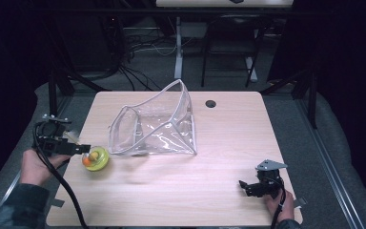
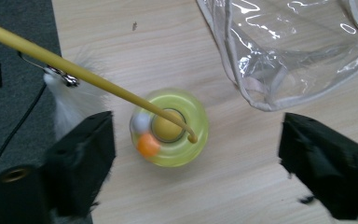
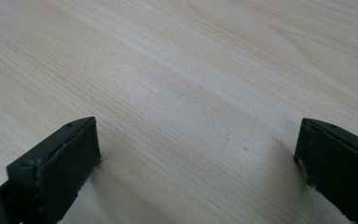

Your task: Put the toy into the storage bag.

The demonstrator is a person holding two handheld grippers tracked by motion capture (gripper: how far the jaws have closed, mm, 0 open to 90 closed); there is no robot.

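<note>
- Landmark: clear pouch, mid-table.
- Yellow-green toy: on tabletop, just left of pouch; wand sticks out.
- L gripper: jaws spread wide, toy between, pads not touching.
- R gripper: jaws spread, nothing held, well right of pouch, near front edge.

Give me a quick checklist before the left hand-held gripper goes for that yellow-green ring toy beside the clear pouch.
1. Left hand-held gripper open: ok, jaws wide apart with nothing pressed between them.
2. Yellow-green ring toy centred between the jaws: ok, it lies on the table between them in the left gripper view.
3. Yellow stick out of the way: not ok, it slants over the toy, its tip at the ring.
4. Clear pouch open: ok, its mouth stands open.
5. Toy clear of the pouch: ok, a gap shows.
6. Right hand-held gripper out of the path: ok, open at the table's near right corner.
</note>
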